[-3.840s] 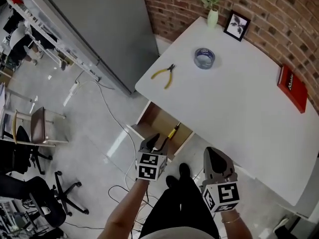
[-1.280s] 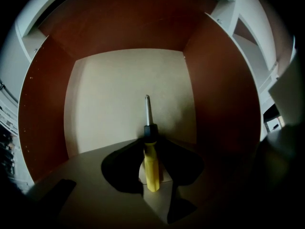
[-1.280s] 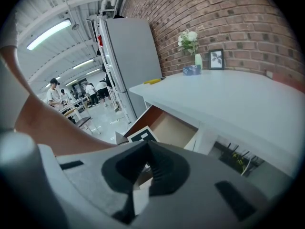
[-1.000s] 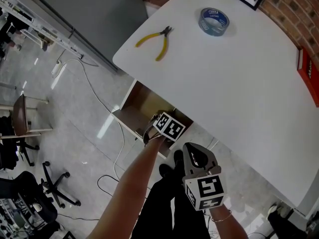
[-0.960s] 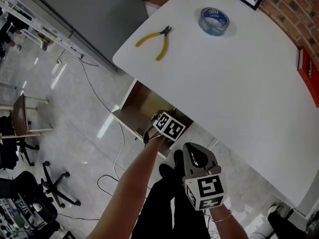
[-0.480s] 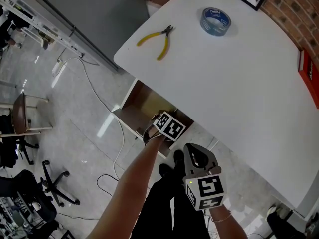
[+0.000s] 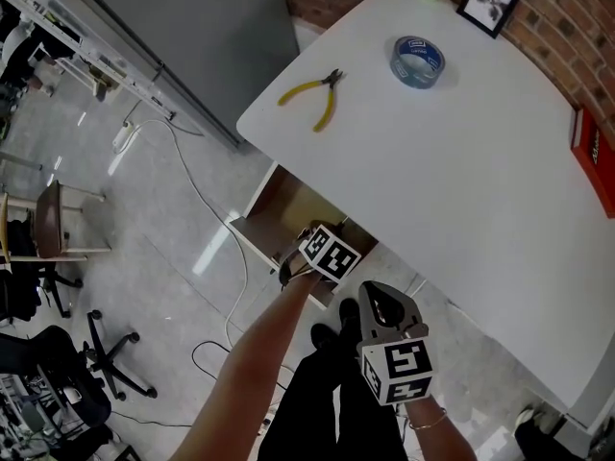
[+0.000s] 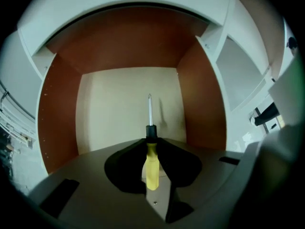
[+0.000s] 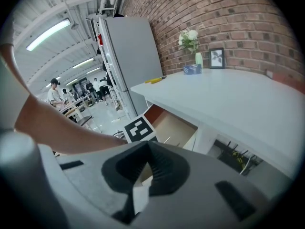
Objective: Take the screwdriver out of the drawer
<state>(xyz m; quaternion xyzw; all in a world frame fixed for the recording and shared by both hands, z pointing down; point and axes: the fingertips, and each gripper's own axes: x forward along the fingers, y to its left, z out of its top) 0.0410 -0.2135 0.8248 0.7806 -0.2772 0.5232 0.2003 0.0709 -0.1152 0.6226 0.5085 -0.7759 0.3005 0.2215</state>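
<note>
Both left gripper (image 8: 151,143) jaws have just closed, pinching the screwdriver (image 8: 151,163) handle between them inside the drawer (image 8: 59,123); lifting out seems next

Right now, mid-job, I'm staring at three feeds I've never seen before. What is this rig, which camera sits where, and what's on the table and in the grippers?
There is no robot here: a person holds a two-finger gripper in each hand. The head view looks down from a camera on their head. Each gripper view comes from a camera riding on that gripper, looking along its fingers. The left gripper reaches into the open drawer under the white table. Its fingers have just closed on the yellow handle of the screwdriver, with the shaft pointing into the drawer. The right gripper hangs outside the drawer, fingers together and empty. On the table lie yellow pliers, a roll of tape, a framed picture and a red book.
</note>
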